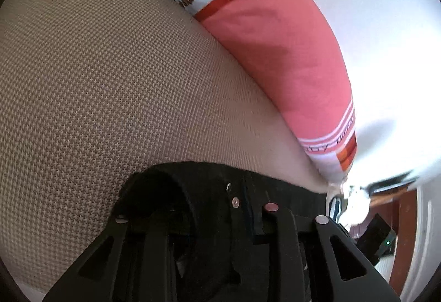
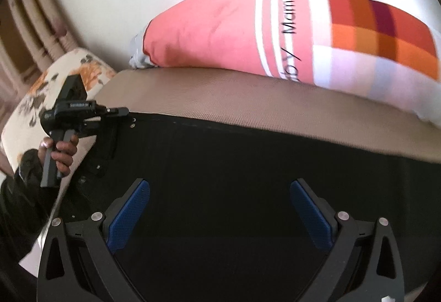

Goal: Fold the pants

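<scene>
Left wrist view: left tongs point(image 1: 220, 222) closed on waistband edge of black pants point(image 1: 209, 186), which lay on tan woven mattress point(image 1: 110, 81). Pink pillow point(image 1: 281, 54) lay beyond pants, against white wall point(image 1: 386, 54).

Right wrist view: right tongs point(image 2: 220, 216) spread wide, blue pads point(image 2: 126, 216) above pants point(image 2: 248, 164), holding nothing. Left tongs point(image 2: 121, 120) at pants' far-left corner, gripped by hand point(image 2: 62, 153). Pillow point(image 2: 220, 32) beyond pants.
</scene>
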`<state>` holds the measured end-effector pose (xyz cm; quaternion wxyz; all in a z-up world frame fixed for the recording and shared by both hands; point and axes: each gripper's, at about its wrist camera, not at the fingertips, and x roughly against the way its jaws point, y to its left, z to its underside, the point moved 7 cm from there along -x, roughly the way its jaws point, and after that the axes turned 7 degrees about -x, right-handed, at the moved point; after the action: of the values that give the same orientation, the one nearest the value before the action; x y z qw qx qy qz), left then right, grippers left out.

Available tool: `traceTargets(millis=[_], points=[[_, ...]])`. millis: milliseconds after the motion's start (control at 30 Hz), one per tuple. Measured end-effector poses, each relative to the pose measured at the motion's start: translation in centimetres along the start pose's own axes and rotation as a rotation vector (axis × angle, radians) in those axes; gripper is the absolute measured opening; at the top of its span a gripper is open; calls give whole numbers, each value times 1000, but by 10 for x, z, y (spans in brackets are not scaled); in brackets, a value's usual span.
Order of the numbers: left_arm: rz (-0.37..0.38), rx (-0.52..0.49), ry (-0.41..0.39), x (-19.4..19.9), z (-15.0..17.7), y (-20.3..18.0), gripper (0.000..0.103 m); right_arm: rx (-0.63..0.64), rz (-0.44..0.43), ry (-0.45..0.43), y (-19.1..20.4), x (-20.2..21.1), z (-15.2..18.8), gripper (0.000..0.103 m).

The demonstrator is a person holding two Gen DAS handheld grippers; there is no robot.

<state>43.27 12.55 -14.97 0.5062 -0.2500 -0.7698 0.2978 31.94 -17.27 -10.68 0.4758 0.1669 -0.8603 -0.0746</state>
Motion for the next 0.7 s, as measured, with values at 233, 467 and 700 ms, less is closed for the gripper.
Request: traceTargets(millis=[233,467,700], points=[[18,-160,-109,49,11,-56,9,211,-17,114,-7,-25,-36,102],[67,-341,-188,106,40,-114,9,426,-154,319,-3,-49,-57,92],[16,-326,-191,115,46,-114,9,483,-152,480,-37,-56,-49,60]])
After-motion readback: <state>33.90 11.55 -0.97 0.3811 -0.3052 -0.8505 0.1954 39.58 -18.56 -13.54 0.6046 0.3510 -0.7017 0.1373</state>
